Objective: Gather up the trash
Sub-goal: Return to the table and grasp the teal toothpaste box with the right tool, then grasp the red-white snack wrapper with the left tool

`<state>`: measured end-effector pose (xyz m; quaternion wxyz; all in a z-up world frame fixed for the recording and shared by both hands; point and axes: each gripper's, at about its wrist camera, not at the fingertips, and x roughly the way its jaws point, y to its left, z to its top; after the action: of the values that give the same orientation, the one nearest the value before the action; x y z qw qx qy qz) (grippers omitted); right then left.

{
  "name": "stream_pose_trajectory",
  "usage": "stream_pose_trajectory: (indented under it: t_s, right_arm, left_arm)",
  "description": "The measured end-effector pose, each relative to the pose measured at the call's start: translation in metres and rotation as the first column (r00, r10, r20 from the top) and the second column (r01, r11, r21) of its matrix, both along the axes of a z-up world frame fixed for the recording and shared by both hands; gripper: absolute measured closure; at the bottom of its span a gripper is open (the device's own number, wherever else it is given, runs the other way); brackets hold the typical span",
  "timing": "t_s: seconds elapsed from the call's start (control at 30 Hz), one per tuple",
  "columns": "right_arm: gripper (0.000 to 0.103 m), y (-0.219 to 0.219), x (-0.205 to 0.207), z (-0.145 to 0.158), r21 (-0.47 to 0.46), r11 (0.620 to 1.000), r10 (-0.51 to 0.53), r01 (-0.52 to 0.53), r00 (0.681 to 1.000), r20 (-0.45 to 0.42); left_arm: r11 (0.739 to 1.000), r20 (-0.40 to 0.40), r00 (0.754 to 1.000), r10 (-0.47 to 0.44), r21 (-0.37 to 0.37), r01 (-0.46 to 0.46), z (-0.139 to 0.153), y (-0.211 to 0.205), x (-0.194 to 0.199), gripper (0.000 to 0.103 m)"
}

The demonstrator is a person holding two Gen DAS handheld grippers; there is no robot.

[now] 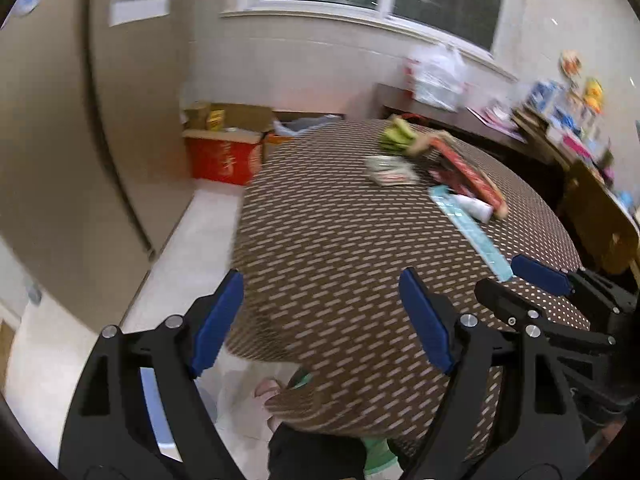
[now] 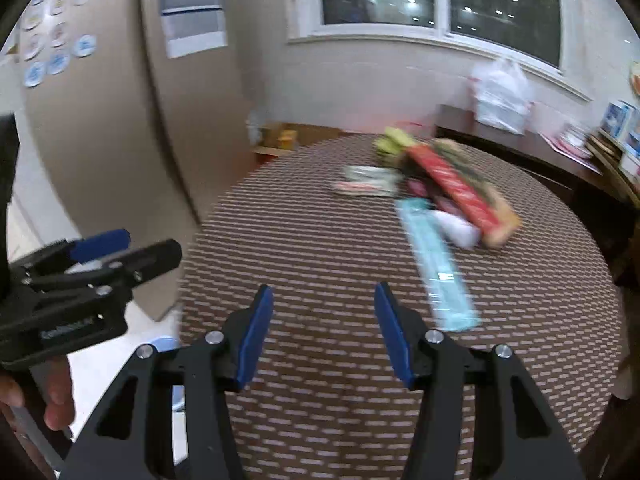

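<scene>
Plainly, left tongs (image 1: pixel 322 320) and right tongs (image 2: pixel 324 334) gape — empty — above table (image 2: pixel 320 248).

Each gripper is a black plastic frame with triangular cut-outs, round silver screw heads at its pivots, and two flat fingers faced with blue pads. The left gripper (image 1: pixel 320 320) fills the lower part of its own camera view, and the right gripper (image 2: pixel 324 332) looks the same in its view. Seen from the side, left of the right gripper, the left gripper's black body carries small white lettering too blurred to read, and a hand (image 2: pixel 36 396) shows just below that lettering.
</scene>
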<state>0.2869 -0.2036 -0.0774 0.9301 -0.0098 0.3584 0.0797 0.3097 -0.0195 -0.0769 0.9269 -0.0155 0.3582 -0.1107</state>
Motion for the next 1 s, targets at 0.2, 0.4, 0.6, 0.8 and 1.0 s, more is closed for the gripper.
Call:
stream_pose_trajectory:
  t_s: [0.2, 0.4, 0.6, 0.8, 1.0]
  right_arm:
    - [0.050, -0.049, 0.029, -0.017, -0.070, 0.993, -0.097, 0.093, 0.993, -0.060]
    - [0.052, -0.066, 0.067, -0.039, -0.061, 0.992, -0.114, 0.106, 0.984, -0.139]
    - [0.068, -0.069, 0.094, -0.053, -0.049, 0.995, -0.094, 0.086, 0.976, -0.195]
    - [0.091, -0.056, 0.108, -0.050, -0.082, 0.995, -0.070, 0.056, 0.983, -0.172]
    - [0.094, -0.055, 0.124, -0.047, -0.034, 0.996, -0.081, 0.077, 0.987, -0.142]
  left_arm:
    - [0.998, -0.027, 0.999, -0.039, 0.052, 0.040, -0.007, -0.057, 0.035, 0.024]
    - [0.995, -0.070, 0.996, -0.058, 0.077, 0.064, -0.016, -0.074, 0.053, 0.024]
    - [0.995, -0.089, 0.995, -0.050, 0.086, 0.058, -0.022, -0.076, 0.075, 0.024]
    - [1.000, -0.133, 0.991, -0.026, 0.011, 0.028, -0.031, -0.066, 0.103, 0.024]
    - [0.998, -0.140, 0.990, 0.017, -0.057, -0.025, -0.034, -0.061, 0.132, 0.024]
